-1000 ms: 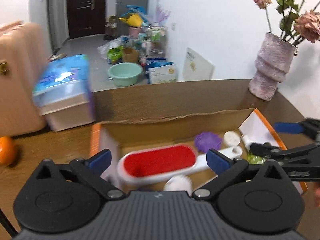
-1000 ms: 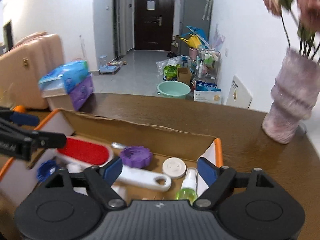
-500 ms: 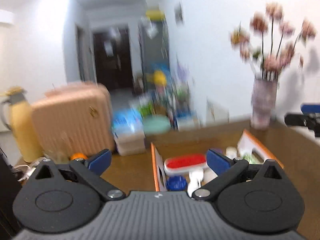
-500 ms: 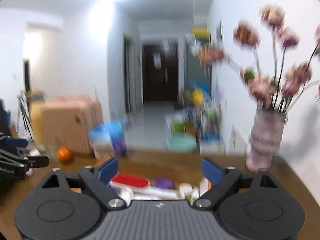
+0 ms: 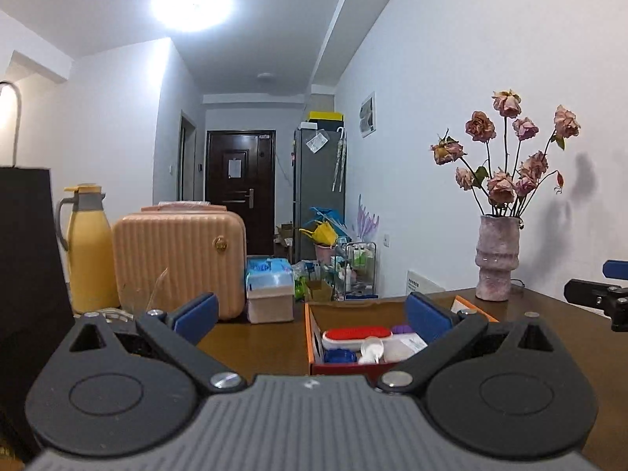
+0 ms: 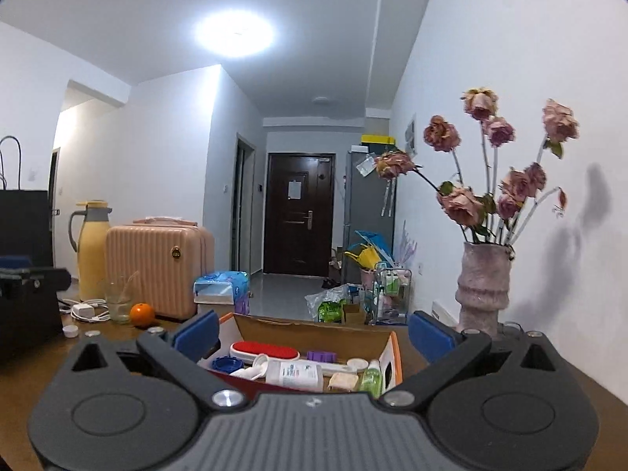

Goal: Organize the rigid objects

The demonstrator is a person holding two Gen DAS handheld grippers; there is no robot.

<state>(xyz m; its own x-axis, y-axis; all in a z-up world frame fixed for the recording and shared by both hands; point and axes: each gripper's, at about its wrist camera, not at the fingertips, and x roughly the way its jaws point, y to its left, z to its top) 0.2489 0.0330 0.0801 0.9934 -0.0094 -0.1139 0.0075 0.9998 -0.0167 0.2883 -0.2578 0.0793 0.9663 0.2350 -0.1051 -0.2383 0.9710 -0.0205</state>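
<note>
Both tongs are held level above the worktop (image 5: 255, 347), facing the cardboard box (image 6: 310, 333) from its near side. The left tongs (image 5: 312, 312) are released: the blue pads (image 5: 196, 312) stand wide apart with nothing between them. The right tongs (image 6: 314, 329) are likewise released and carry nothing.

Box contents, as seen from the right wrist view:
- a brush with a red pad (image 6: 265, 351), lying flat toward the far left of the box;
- a blue cap (image 6: 224, 364) at the near left corner;
- a purple ring (image 6: 321, 355) beside the brush head;
- a white bottle with a printed label (image 6: 294, 375), lying on its side (the label text is too small to read);
- a white disc (image 6: 356, 364) and a green spray bottle (image 6: 371, 378) against the right wall, which has an orange edge.

All listed items rest inside the box; none is in contact with either tongs.

Surroundings: a vase (image 5: 496, 257) of dried roses stands on the worktop to the right of the box, near the wall. On the left side stand a peach ribbed case (image 5: 178, 261), a yellow flask (image 5: 88, 247) and a tissue pack (image 5: 269, 288). An orange (image 6: 142, 314) and a glass (image 6: 117, 300) sit just in front of the case in the right wrist view. The right tongs appear at the right margin of the left wrist view, well apart from the box.
</note>
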